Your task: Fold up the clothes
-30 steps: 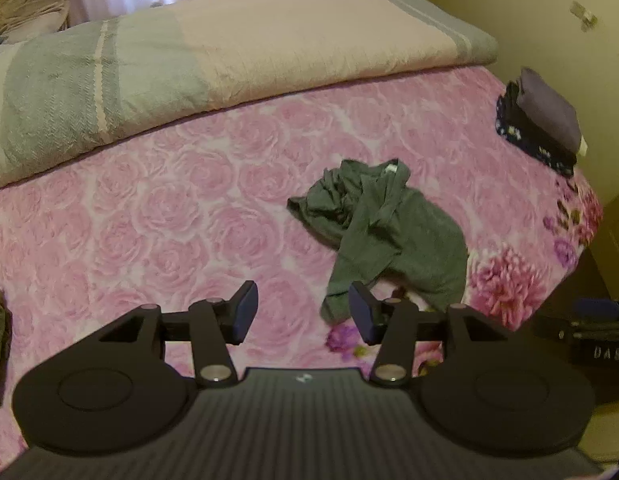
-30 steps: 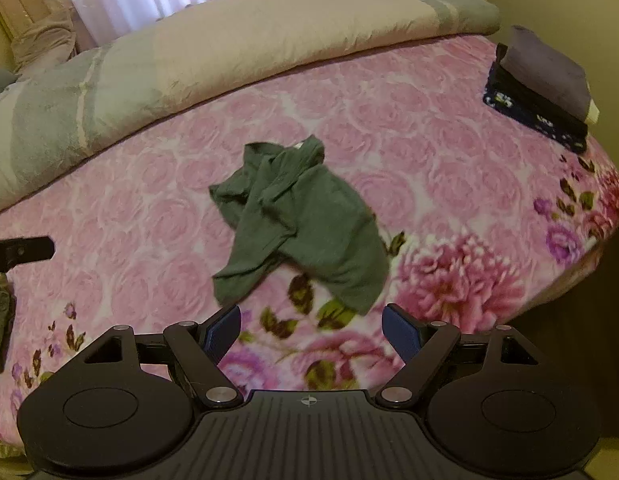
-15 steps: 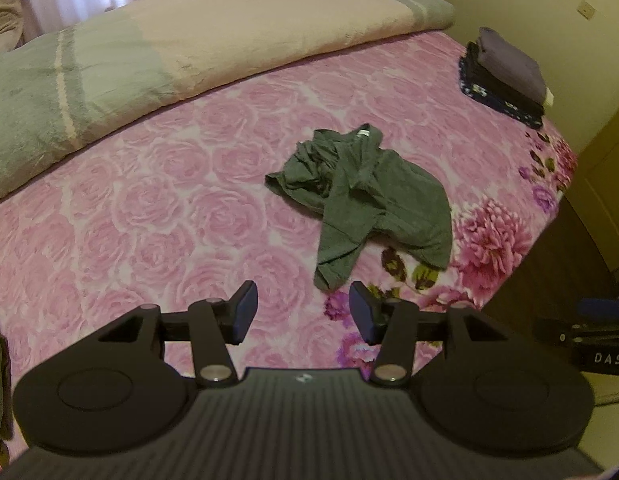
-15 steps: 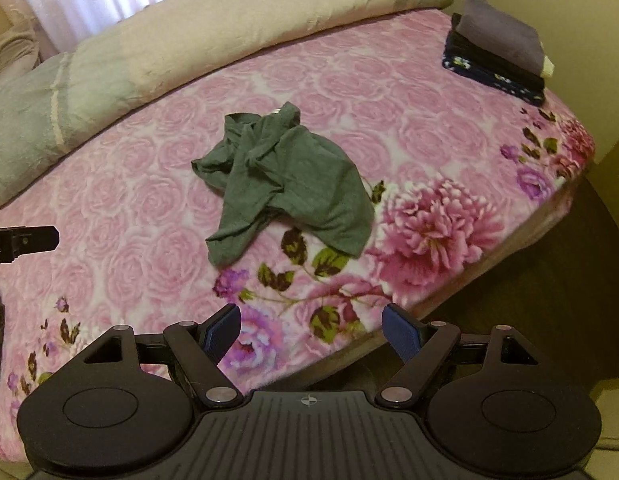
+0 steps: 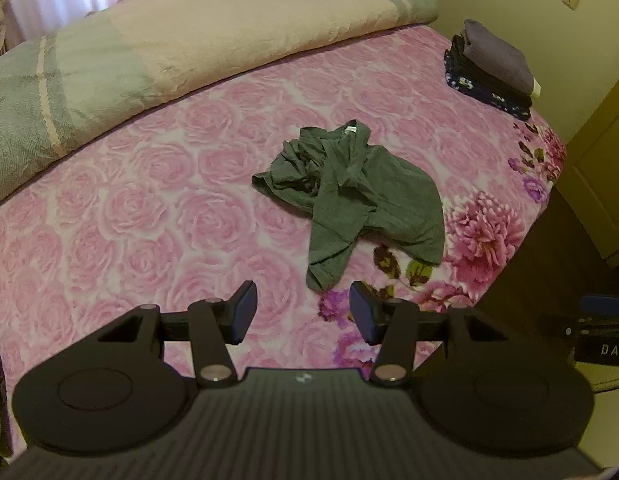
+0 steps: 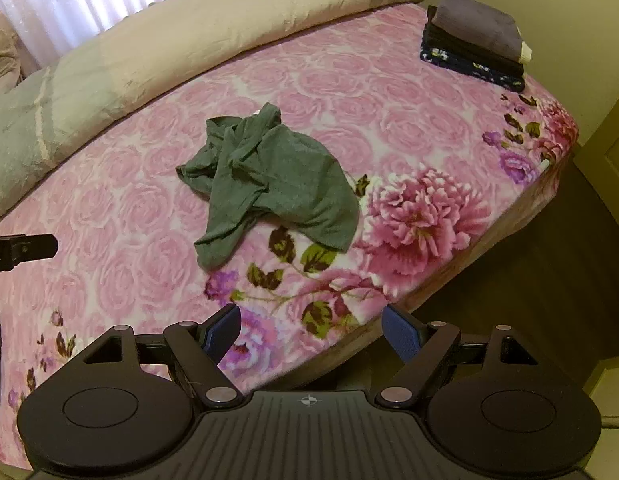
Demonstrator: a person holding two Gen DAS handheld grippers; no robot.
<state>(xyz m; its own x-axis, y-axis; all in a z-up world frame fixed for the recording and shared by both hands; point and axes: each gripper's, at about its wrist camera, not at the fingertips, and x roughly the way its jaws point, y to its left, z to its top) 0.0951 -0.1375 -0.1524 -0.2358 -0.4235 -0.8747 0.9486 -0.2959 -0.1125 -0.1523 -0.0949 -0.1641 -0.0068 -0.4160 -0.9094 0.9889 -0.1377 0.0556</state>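
1. A crumpled green garment (image 5: 353,196) lies mid-bed on the pink floral blanket (image 5: 157,208), near the front edge.
2. Left gripper (image 5: 302,312) and right gripper (image 6: 310,334) hover apart from it, fingers spread, empty.
3. Folded clothes (image 6: 475,38) occupy the far corner (bare blanket surrounds the garment).

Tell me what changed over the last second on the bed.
Only the views shifted: both cameras pulled back and rolled a little, so the green garment sits further up the frames. Nothing was taken hold of or let go. The garment lies crumpled as before, the folded stack is untouched, and the left hand-held gripper and right hand-held gripper remain open and empty.
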